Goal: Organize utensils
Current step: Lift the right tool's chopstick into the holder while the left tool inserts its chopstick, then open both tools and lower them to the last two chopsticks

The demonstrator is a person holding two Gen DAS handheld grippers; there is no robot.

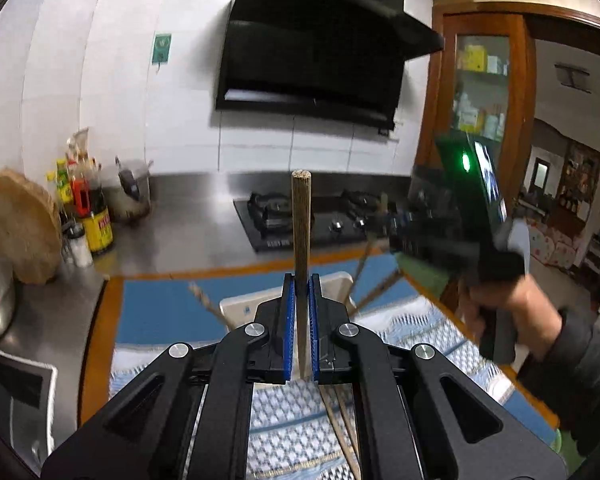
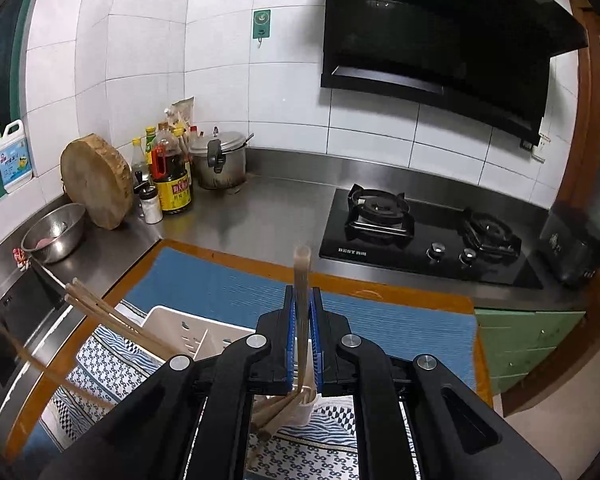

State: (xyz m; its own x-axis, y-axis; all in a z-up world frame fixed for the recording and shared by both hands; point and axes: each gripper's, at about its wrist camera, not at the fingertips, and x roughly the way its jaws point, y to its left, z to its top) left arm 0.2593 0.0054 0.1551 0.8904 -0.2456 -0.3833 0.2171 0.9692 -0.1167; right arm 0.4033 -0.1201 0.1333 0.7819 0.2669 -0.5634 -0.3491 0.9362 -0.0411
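Note:
My left gripper (image 1: 301, 280) is shut on a wooden chopstick (image 1: 301, 224) that stands upright between its blue pads, above the white utensil holder (image 1: 240, 308). More chopsticks (image 1: 206, 304) lean out of that holder. In the right wrist view my right gripper (image 2: 302, 292) is shut on another chopstick (image 2: 302, 272), also held upright, over the white utensil holder (image 2: 180, 332). Several chopsticks (image 2: 112, 316) lean left out of the holder, and a few lie loose beneath the jaws. The right gripper, held in a hand, appears blurred at the right of the left wrist view.
A blue mat (image 2: 228, 284) and a patterned cloth (image 2: 100, 364) cover the wooden board. Behind are a steel counter, a black gas hob (image 2: 420, 232), a pot (image 2: 220, 160), sauce bottles (image 2: 172, 180), a round chopping block (image 2: 96, 180) and a steel bowl (image 2: 54, 236).

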